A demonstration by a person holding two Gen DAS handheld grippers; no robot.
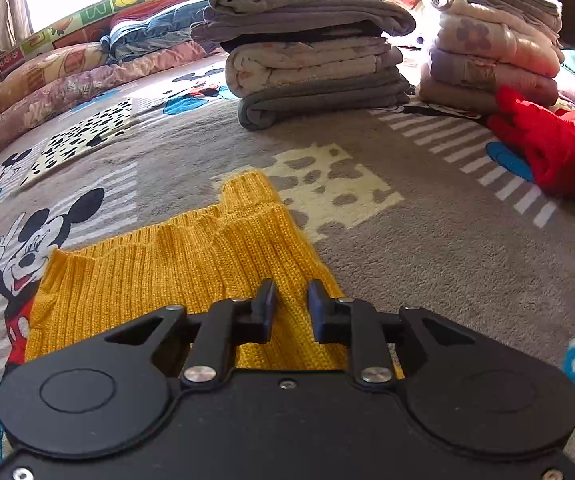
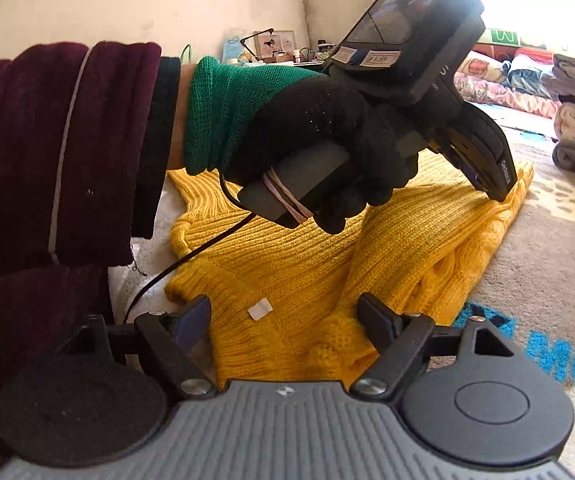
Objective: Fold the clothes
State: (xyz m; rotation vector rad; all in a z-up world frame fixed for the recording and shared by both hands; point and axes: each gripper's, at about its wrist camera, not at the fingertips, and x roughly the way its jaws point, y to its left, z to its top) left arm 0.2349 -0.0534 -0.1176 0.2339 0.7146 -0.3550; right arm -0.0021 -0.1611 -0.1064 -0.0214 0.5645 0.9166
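Nearest, the right gripper point(image 2: 285, 320) hangs with its jaws spread wide over the yellow knit sweater point(image 2: 327, 248), holding nothing. Just beyond, a gloved hand point(image 2: 319, 136) holds the left gripper point(image 1: 292, 304), its jaws slightly parted above the sweater's ribbed edge, pinching nothing. Farther off, two stacks of folded clothes point(image 1: 311, 52) stand on the cartoon-print blanket point(image 1: 427, 240).
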